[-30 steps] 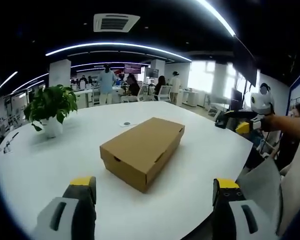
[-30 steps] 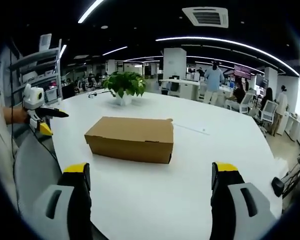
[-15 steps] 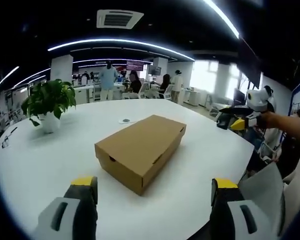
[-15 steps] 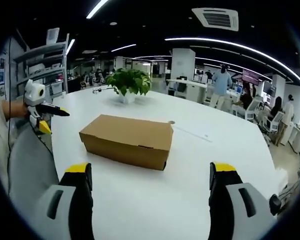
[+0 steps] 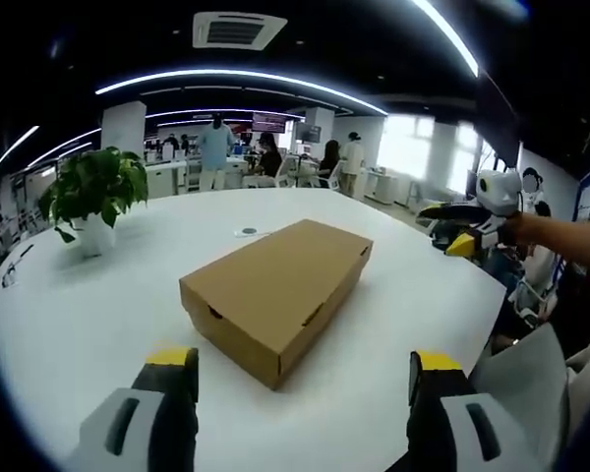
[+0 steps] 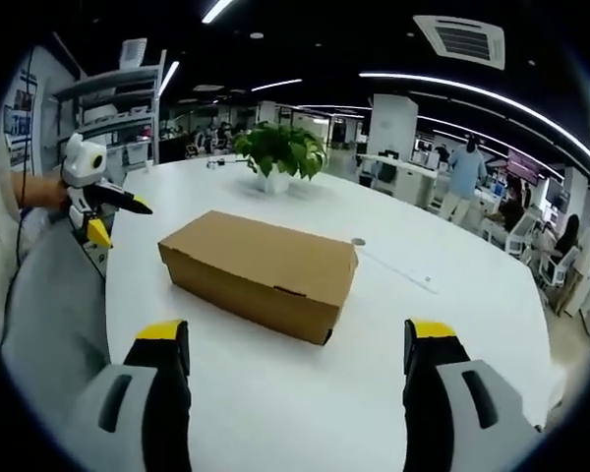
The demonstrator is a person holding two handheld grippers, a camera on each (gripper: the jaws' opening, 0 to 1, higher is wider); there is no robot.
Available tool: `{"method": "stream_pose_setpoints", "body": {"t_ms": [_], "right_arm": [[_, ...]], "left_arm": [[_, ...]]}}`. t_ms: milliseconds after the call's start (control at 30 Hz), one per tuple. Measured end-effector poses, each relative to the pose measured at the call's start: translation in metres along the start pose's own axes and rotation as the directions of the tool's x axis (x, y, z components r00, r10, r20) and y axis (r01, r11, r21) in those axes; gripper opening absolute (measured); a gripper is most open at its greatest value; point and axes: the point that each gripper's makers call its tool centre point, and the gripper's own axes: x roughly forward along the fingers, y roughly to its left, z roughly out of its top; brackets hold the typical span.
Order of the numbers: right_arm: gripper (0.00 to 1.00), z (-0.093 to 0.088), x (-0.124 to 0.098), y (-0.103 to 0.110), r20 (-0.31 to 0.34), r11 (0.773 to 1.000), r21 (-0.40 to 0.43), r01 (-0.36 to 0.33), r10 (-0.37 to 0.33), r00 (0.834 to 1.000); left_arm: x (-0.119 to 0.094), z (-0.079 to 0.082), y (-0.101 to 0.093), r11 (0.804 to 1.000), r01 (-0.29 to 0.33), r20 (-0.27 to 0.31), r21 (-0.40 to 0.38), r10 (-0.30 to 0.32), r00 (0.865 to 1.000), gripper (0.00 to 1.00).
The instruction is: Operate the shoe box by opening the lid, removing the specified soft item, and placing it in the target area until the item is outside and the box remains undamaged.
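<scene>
The brown shoe box (image 5: 275,295) sits shut in the middle of the white table (image 5: 69,324), with the left gripper (image 5: 300,413) and right gripper (image 6: 295,388) near it, jaws wide and holding nothing, likely ready to lift the lid.

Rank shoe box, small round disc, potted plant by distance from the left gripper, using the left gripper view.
1. Shoe box: closed, just ahead of the left gripper, centre of the white table.
2. Small round disc: flat on the table past the box's far end.
3. Potted plant: far left, near the table's far edge.
</scene>
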Motion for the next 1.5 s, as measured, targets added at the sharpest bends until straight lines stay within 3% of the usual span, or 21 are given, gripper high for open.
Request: {"method": "stream_pose_setpoints", "body": {"t_ms": [533,667,1133,1500], "right_arm": [[0.7,-0.02,0.047,-0.008,-0.076,0.985,-0.097,-0.14,0.133,0.988],[0.67,-0.025,0.059,-0.011,-0.102,0.979,-0.113,-0.167,0.156,0.983],[0.6,-0.031,0.09,-0.02,-0.151,0.967,-0.125,-0.222,0.202,0.968],[0.5,-0.036,0.109,-0.029,-0.176,0.971,-0.098,-0.219,0.199,0.964]], "left_arm": [[0.021,-0.004,0.013,0.996,-0.087,-0.008,-0.019,0.087,0.996,0.8],[0.03,-0.014,0.014,0.994,-0.106,-0.054,-0.002,0.106,0.993,0.78],[0.048,-0.02,0.019,0.989,-0.148,-0.067,-0.017,0.146,0.987,0.67],[0.065,-0.015,0.025,0.984,-0.163,-0.055,-0.068,0.159,0.986,0.61]]}}
